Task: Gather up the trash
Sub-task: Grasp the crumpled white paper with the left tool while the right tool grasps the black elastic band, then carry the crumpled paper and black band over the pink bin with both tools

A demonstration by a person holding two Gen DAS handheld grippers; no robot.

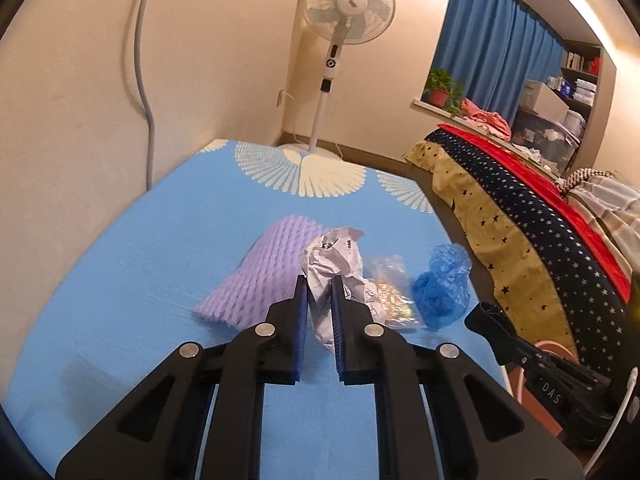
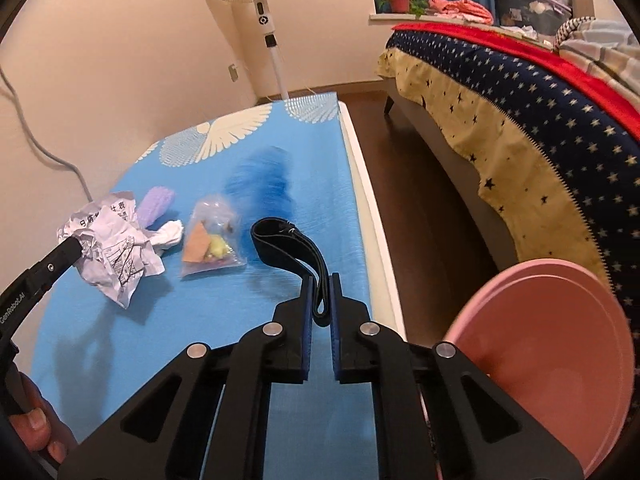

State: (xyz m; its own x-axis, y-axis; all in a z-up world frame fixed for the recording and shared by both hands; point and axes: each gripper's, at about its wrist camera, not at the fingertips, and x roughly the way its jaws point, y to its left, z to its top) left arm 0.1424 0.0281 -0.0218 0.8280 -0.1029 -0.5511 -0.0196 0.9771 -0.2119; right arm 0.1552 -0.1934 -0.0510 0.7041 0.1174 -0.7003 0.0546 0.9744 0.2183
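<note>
Crumpled paper (image 1: 334, 268) pinched, seemingly lifted; left gripper (image 1: 320, 284) angled down.

"DAS" on the right gripper (image 1: 486, 314), "GenRobot.AI" on the left gripper (image 2: 76, 245), perhaps Chinese print on crumpled paper (image 2: 116, 256)

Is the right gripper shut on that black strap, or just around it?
Shut on it. The right gripper pads pinch the black strap loop's near end; the rest curls out beyond the fingertips.

One crumpled paper (image 1: 336, 264), one foam net (image 1: 256, 276), one clear bag (image 2: 212, 236), one black strap (image 2: 292, 248), perhaps one blue bag (image 1: 442, 288).
</note>
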